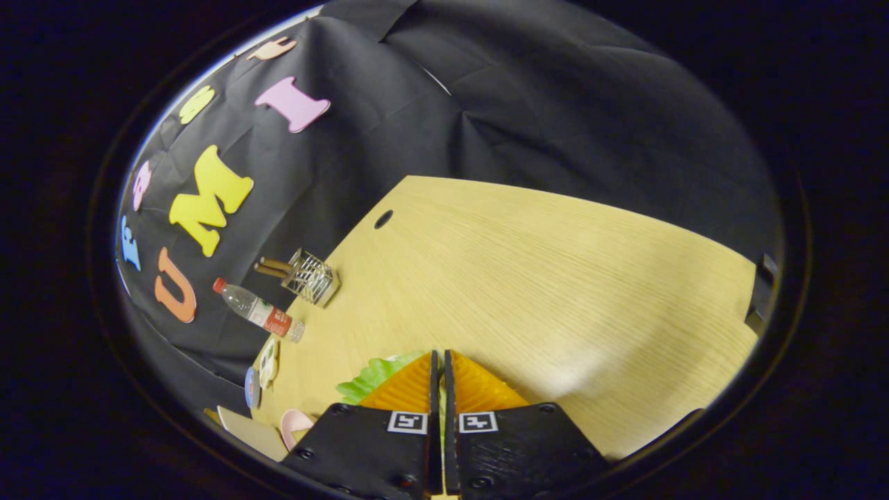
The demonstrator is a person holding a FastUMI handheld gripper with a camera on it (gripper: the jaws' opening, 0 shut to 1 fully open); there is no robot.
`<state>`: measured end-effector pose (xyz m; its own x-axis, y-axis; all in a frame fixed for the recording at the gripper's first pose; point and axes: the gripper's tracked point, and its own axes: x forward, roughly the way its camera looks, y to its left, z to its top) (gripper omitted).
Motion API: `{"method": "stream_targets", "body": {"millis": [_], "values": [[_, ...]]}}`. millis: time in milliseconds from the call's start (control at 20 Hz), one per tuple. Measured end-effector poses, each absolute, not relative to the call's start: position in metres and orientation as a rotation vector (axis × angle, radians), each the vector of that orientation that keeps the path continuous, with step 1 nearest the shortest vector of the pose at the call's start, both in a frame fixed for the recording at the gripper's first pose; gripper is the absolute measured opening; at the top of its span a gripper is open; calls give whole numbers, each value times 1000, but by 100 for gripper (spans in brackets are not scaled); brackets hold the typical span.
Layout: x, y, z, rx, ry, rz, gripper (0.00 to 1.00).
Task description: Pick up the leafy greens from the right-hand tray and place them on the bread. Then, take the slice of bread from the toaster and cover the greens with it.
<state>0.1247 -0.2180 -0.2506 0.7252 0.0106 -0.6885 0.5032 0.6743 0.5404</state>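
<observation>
The leafy greens (375, 376) are seen pinched in the nearly closed jaws of the gripper (439, 361) above the surface (555, 278), so carrying is judged underway, with lowering onto the bread required next.

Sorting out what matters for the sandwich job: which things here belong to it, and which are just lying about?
Job: leafy greens, pinched between the tool's nearly closed fingers.

Lying about: water bottle, wire holder with sticks, small plates near the wooden table's edge.
</observation>
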Motion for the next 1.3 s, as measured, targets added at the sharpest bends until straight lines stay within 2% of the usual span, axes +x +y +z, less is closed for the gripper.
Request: {"method": "stream_targets", "body": {"millis": [450, 900, 1300], "values": [[118, -183, -168, 741, 579, -208, 0], [114, -59, -73, 718, 467, -32, 0], [107, 57, -87, 722, 506, 100, 0]]}}
